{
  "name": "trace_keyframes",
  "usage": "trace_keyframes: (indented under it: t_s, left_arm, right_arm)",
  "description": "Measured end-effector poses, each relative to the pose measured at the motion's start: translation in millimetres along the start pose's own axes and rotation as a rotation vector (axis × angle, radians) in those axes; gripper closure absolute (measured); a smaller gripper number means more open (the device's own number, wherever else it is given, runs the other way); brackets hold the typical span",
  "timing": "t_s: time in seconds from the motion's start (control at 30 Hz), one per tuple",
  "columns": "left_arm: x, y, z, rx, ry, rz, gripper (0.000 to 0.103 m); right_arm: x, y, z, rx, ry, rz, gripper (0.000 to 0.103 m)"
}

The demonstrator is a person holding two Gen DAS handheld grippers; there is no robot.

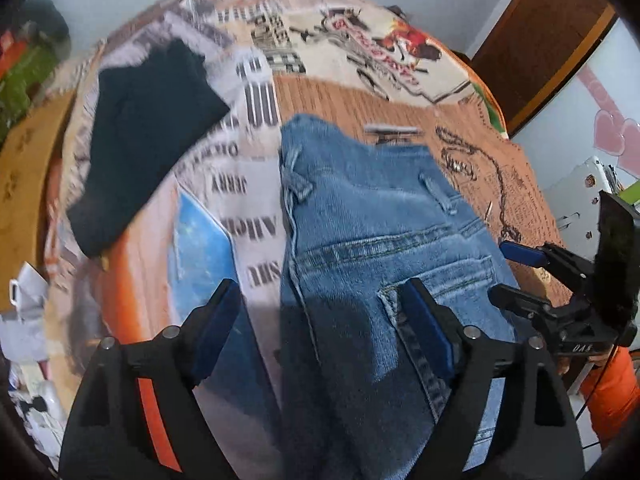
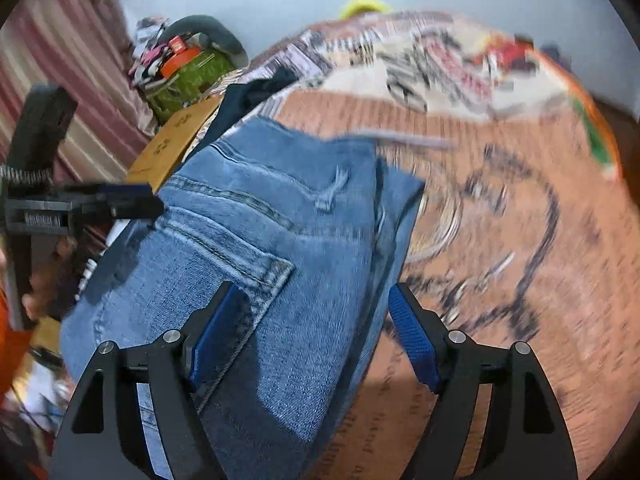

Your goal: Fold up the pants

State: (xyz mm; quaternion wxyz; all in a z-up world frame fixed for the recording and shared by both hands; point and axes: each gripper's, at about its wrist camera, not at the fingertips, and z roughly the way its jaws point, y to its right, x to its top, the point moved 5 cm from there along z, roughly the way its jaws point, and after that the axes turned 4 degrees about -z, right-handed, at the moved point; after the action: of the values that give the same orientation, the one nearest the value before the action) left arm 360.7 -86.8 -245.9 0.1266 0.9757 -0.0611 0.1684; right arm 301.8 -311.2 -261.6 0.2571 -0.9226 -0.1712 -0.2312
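My left gripper [image 1: 320, 328] and right gripper [image 2: 316, 332] hover with jaws apart over the folded jeans [image 1: 380, 232] on the bed [image 1: 380, 108], ready to grasp them.

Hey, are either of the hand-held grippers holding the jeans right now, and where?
Neither. The left hand-held gripper and the right hand-held gripper are both open above the folded jeans, near the back pocket.

blue denim pants [image 1: 384, 240], dk navy garment [image 1: 148, 140], orange/cream newsprint-pattern bedspread [image 1: 352, 100]
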Motion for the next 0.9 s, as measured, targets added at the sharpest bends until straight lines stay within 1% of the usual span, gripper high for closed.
trace_keyframes:
  t_s: [0.03,0.07,0.2,0.27,0.4,0.43,0.47,0.5,0.53,0.57,0.63,0.67,0.7,0.73,0.77,0.83,0.9]
  left_arm:
    - [-1,0,2,-0.012,-0.004,-0.009,0.014]
    - [-1,0,5,-0.041,-0.027,-0.023,0.011]
    - [1,1,22,-0.113,-0.104,-0.069,0.011]
    - [4,3,31,-0.138,-0.134,-0.076,0.011]
    - [7,7,41,-0.167,-0.165,-0.079,0.01]
    - [8,10,42,-0.18,-0.167,-0.07,0.015]
    - [10,13,43,-0.192,-0.17,-0.064,0.018]
    - [10,15,43,-0.203,-0.172,-0.061,0.026]
    - [10,16,43,-0.217,-0.175,-0.063,0.032]
    - [12,17,42,-0.219,-0.172,-0.067,0.033]
    - [11,18,39,-0.22,-0.154,-0.061,0.037]
    - [11,18,36,-0.222,-0.139,-0.05,0.04]
    - [11,19,33,-0.225,-0.122,-0.038,0.044]
    - [11,20,29,-0.228,-0.109,-0.03,0.048]
    - [11,20,23,-0.229,-0.094,-0.024,0.05]
    - [10,18,16,-0.235,-0.081,-0.026,0.055]
    - [11,17,5,-0.238,-0.05,-0.02,0.057]
  right_arm:
    - [-1,4,2,0.021,-0.008,0.027,0.022]
    - [-1,7,5,0.045,-0.019,0.052,0.02]
    - [1,14,21,0.137,-0.077,0.133,0.017]
    - [4,15,30,0.166,-0.092,0.15,0.011]
    - [7,16,38,0.214,-0.099,0.176,0.01]
    - [9,17,40,0.227,-0.099,0.187,0.012]
    - [10,17,41,0.238,-0.101,0.194,0.018]
    - [12,16,42,0.254,-0.107,0.2,0.023]
    - [13,14,42,0.257,-0.109,0.203,0.032]
    - [15,14,40,0.25,-0.107,0.202,0.041]
    - [17,15,37,0.228,-0.104,0.201,0.058]
    - [19,14,35,0.227,-0.099,0.201,0.062]
    - [20,13,31,0.217,-0.089,0.193,0.065]
    - [22,11,28,0.196,-0.077,0.179,0.075]
    - [24,10,25,0.189,-0.068,0.168,0.08]
    - [30,4,18,0.185,-0.043,0.146,0.083]
    - [37,-5,8,0.177,-0.009,0.109,0.084]
